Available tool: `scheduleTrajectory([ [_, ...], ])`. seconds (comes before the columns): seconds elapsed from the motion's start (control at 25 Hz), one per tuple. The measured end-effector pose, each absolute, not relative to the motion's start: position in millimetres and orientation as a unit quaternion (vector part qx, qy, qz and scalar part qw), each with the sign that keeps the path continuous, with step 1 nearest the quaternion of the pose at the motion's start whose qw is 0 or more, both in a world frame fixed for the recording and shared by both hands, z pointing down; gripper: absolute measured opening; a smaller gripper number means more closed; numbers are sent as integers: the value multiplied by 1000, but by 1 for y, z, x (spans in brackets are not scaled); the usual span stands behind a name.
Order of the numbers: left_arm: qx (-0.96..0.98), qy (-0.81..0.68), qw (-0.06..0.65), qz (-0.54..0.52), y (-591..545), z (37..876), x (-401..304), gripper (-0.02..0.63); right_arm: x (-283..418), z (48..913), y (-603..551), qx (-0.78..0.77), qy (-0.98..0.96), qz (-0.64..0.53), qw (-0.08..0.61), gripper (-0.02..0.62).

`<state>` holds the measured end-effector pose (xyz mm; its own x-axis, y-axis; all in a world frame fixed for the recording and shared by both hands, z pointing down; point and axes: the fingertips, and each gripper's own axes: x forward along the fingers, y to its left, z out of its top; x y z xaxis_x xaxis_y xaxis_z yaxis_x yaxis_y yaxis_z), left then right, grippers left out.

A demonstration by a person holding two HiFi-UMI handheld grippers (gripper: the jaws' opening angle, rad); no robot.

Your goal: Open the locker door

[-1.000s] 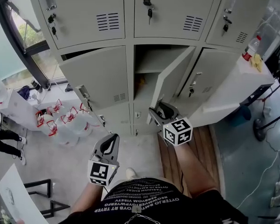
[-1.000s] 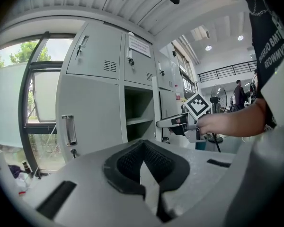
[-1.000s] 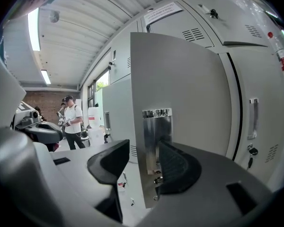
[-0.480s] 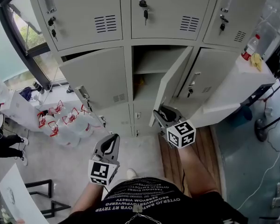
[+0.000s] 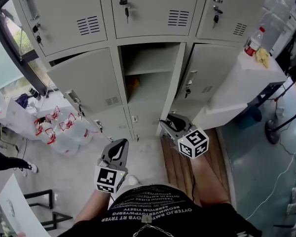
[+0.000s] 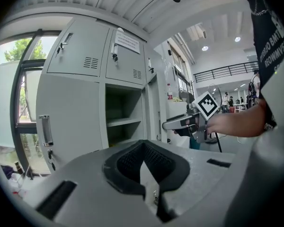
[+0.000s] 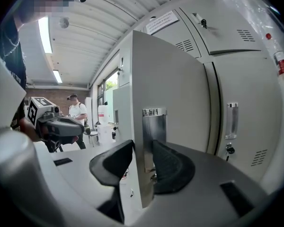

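Pads of the right gripper (image 7: pixel 143 162) pinch the chrome handle (image 7: pixel 149 136) on the pale grey metal locker door (image 7: pixel 175 79) — swung wide open, middle column — though its jaws have just eased slightly apart. Left gripper (image 6: pixel 142 148) hovers nearby, pads pressed together, empty.

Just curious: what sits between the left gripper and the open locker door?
Nothing: the head view shows only floor between the left gripper and the door.

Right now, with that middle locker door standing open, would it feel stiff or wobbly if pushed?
Probably stiff: the locker door looks like flat painted metal with a folded edge. It would likely swing easily rather than flex, since it stands wide open from its frame. Its chrome handle looks smooth, so perhaps slippery.
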<state>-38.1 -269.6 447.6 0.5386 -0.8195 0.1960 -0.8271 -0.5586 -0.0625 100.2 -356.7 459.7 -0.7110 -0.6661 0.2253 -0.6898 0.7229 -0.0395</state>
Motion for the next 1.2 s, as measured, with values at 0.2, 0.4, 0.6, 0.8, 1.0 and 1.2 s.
scheduleTrajectory([
  [0.2, 880, -465, 18, 96, -266, 445, -6, -8, 126, 460, -348, 352, -929, 59, 103, 136],
  [0.4, 877, -470, 21, 94, -260, 446, 17, -8, 149, 460, -342, 337, -934, 68, 99, 135],
  [0.6, 872, -481, 25, 93, -249, 447, 35, -8, 172, 461, -338, 341, -932, 74, 103, 135],
  [0.8, 862, -496, 31, 98, -234, 449, 44, -8, 191, 460, -338, 360, -924, 68, 112, 139],
  [1.0, 856, -506, 38, 103, -213, 445, 48, -8, 206, 454, -327, 391, -912, 46, 113, 130],
  [1.2, 848, -520, 29, 97, -199, 429, 42, -8, 218, 432, -290, 405, -911, 22, 72, 88],
])
